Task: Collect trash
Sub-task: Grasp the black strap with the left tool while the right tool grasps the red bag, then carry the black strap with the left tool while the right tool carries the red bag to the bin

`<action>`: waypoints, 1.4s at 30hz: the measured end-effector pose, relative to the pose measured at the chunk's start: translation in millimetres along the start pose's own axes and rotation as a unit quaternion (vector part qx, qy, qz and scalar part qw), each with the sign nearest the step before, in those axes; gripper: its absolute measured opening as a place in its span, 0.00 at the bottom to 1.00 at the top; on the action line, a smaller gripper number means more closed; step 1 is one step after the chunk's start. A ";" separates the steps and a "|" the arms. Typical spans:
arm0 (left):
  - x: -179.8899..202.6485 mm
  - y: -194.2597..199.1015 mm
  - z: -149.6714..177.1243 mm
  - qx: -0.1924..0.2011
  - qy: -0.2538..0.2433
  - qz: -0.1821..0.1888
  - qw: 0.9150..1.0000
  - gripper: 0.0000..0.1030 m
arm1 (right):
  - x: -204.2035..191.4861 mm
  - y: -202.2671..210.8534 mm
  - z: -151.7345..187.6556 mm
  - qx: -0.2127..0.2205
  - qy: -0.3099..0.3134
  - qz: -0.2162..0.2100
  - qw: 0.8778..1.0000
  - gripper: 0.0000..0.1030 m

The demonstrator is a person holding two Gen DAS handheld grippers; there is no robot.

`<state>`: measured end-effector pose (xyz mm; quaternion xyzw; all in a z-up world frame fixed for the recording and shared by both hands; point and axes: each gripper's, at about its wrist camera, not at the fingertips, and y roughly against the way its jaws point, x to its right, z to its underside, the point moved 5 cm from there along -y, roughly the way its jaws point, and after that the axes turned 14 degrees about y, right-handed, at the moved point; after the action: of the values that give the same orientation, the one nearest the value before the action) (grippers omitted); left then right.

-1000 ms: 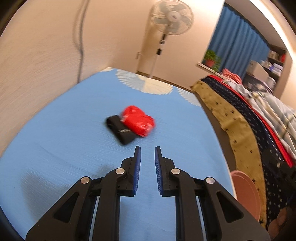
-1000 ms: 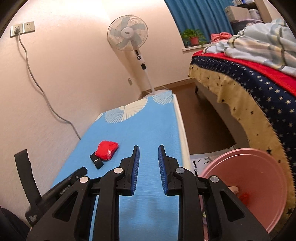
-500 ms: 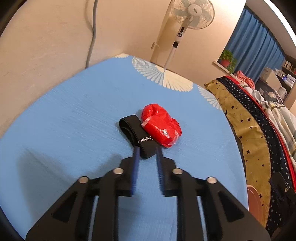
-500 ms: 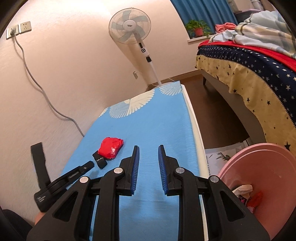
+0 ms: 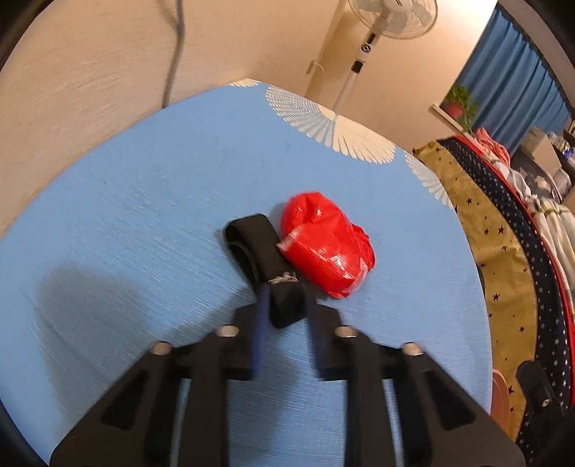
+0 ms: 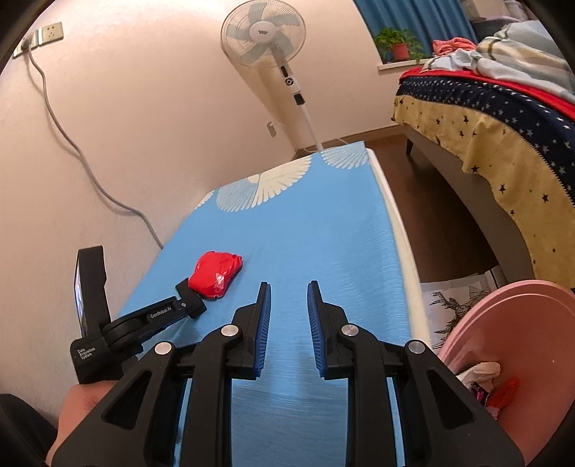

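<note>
Trash: one red wad (image 5: 325, 248), one black strap (image 5: 264, 258).

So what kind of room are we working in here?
Most likely a bedroom: a bed with a star-patterned navy and yellow cover stands on the right, a white pedestal fan sits by the wall, and blue curtains hang beside a potted plant on the sill.

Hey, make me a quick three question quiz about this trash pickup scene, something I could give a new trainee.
1. True or false: the left gripper has its fingers on either side of the black strap.
2. What lies right beside that strap?
A. red wrapper
B. green bottle
C. white cup
3. Fill in: the pink bin already holds some ____.

Key: 1 true; 2 A; 3 trash
</note>
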<state>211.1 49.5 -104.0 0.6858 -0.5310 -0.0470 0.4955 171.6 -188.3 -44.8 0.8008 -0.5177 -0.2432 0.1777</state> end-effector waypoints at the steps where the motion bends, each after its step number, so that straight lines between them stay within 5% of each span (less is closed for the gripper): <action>1: -3.8 3.1 -2.4 0.008 0.004 -0.006 1.000 0.09 | -2.7 -3.0 -0.2 -0.003 0.002 -0.004 1.000 0.22; 5: -22.2 12.7 -11.7 0.032 0.026 -0.029 0.999 0.07 | -19.8 -19.3 -5.7 -0.015 0.020 -0.017 1.000 0.24; 10: -43.8 24.5 -22.4 0.059 0.055 -0.051 0.995 0.05 | -46.3 -45.8 -20.9 -0.028 0.051 -0.034 0.998 0.41; 15: -63.5 33.5 -31.7 0.078 0.085 -0.071 0.991 0.04 | -75.4 -88.3 -37.6 -0.052 0.090 -0.031 0.994 0.67; 21: -77.5 37.5 -32.8 0.077 0.102 -0.081 0.988 0.04 | -95.9 -144.1 -45.3 -0.100 0.101 -0.029 0.989 0.80; 26: -78.6 37.7 -32.7 0.076 0.104 -0.081 0.988 0.04 | -107.1 -173.2 -39.0 -0.143 0.110 -0.026 0.983 0.81; 30: -79.0 39.2 -30.7 0.075 0.106 -0.079 0.988 0.04 | -114.9 -176.8 -35.4 -0.150 0.127 -0.028 0.980 0.64; 42: -60.9 50.1 -19.4 0.071 0.080 -0.063 0.992 0.02 | -85.0 -103.0 -36.9 -0.101 0.114 -0.007 0.988 0.55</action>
<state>162.1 111.7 -85.8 0.7530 -0.4471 0.0144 0.4826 239.9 -67.9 -52.3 0.8048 -0.4612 -0.2023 0.3142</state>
